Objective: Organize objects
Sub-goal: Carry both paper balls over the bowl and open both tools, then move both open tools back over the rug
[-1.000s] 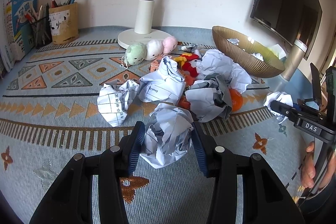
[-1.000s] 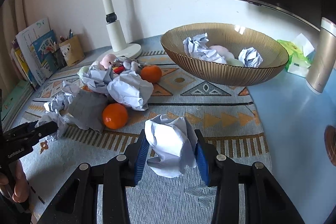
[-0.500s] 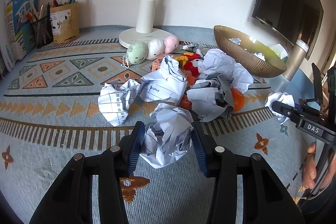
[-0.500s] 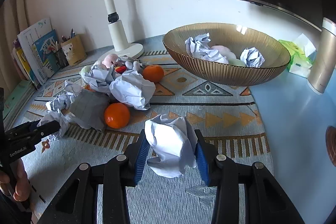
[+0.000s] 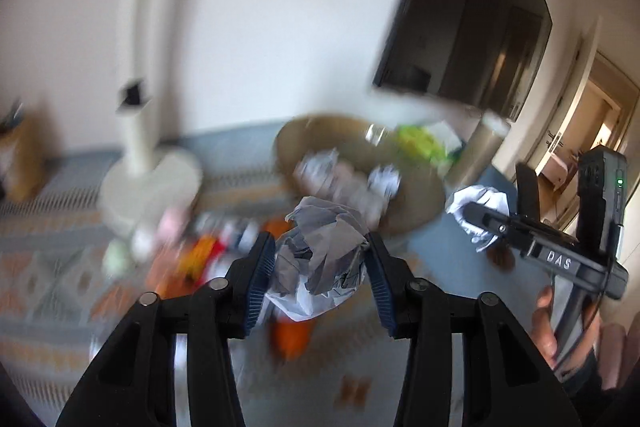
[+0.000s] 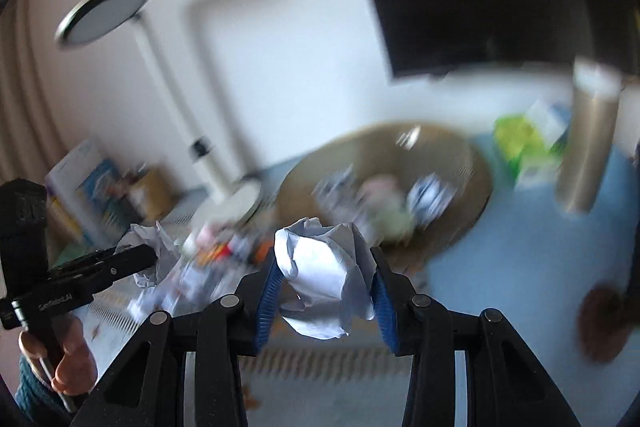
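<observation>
My left gripper (image 5: 322,273) is shut on a crumpled paper ball (image 5: 324,259) and holds it in the air above the mat. My right gripper (image 6: 324,287) is shut on another crumpled paper ball (image 6: 324,279), also lifted. The gold ribbed bowl (image 5: 420,195) lies ahead with paper balls and soft items inside; it also shows in the right wrist view (image 6: 468,163). Both views are motion-blurred. The right gripper with its paper shows in the left wrist view (image 5: 480,215), and the left gripper with its paper in the right wrist view (image 6: 148,255).
A white lamp base (image 5: 152,183) stands at the left. Oranges, plush toys and paper (image 5: 200,251) lie on the patterned mat below. A dark monitor (image 5: 460,27), a metal cylinder (image 6: 588,147) and a green tissue pack (image 6: 528,147) stand beyond the bowl.
Both grippers have risen off the mat with their paper balls and moved toward the bowl. The views now tilt upward and blur.
</observation>
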A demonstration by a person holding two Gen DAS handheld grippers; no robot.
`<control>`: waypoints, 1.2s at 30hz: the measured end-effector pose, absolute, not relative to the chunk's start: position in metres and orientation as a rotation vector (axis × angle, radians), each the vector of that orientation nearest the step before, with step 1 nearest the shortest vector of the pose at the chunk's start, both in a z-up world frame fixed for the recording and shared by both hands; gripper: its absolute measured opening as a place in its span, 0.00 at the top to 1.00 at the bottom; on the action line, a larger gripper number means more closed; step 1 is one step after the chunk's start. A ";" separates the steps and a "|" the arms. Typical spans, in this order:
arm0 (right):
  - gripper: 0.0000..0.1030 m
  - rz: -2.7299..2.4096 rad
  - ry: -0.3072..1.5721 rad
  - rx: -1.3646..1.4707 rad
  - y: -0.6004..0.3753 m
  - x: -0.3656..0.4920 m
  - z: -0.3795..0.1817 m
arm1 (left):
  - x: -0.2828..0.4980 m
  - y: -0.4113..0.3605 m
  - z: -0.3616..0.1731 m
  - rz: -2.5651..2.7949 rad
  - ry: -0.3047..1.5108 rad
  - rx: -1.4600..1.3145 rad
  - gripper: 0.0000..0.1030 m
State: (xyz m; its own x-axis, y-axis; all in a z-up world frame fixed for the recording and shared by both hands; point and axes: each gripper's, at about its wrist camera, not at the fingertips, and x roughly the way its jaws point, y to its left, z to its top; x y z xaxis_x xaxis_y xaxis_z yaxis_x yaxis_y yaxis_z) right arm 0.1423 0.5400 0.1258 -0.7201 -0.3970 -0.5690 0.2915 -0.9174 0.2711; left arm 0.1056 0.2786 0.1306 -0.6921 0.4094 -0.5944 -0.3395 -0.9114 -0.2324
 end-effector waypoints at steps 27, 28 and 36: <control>0.11 -2.393 -0.168 1.042 0.458 0.183 0.078 | 0.223 0.114 0.104 3.046 -0.376 -0.861 0.01; 0.11 -2.381 -0.165 1.040 0.449 0.188 0.070 | 0.227 0.102 0.090 3.075 -0.377 -0.911 0.01; 0.11 -2.393 0.020 1.042 0.403 0.204 0.028 | 0.222 0.066 0.012 3.064 -0.440 -1.116 0.01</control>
State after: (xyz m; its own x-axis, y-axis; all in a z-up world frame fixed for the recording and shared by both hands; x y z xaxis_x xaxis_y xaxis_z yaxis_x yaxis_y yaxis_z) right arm 0.2042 0.4033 0.0282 -0.5653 -0.4587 -0.6856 0.4704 -0.8620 0.1889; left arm 0.2219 0.0656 0.0123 -0.7603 -0.0480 -0.6478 0.2283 -0.9534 -0.1973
